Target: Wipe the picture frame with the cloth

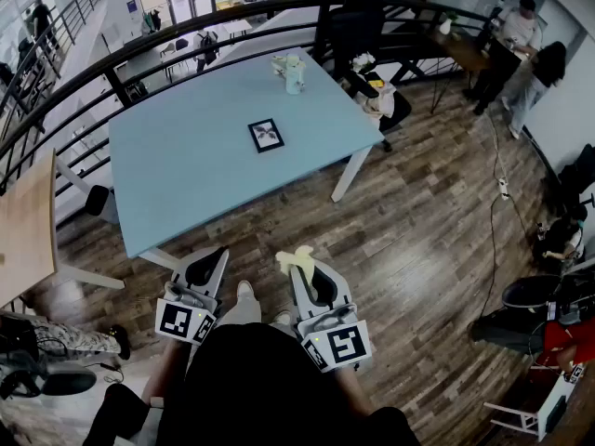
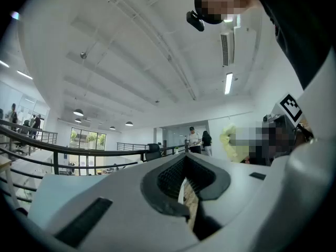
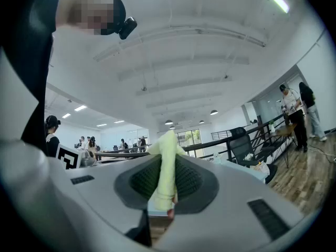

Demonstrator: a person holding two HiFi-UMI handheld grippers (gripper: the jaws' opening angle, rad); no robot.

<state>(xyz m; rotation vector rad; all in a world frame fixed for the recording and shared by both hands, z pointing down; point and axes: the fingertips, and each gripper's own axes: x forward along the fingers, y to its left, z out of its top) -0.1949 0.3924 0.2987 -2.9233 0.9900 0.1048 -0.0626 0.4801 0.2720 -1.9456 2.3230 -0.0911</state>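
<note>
Picture frame (image 1: 267, 135) lying flat on blue surface (image 1: 167, 184), well apart from both grippers. Yellow cloth (image 3: 167, 143) clenched upright between right gripper (image 3: 164, 167) fingers. Left gripper (image 2: 185, 176) fingers closed together, grasping nothing.

— Where's the left gripper (image 1: 211, 257)?
— Low before the torso, tip angled up and forward; its jaws seem pressed together, only a slit showing.
— And the right gripper (image 1: 302, 265)?
— Alongside, same pose, jaws clamped on the cloth (image 3: 165, 164).
</note>
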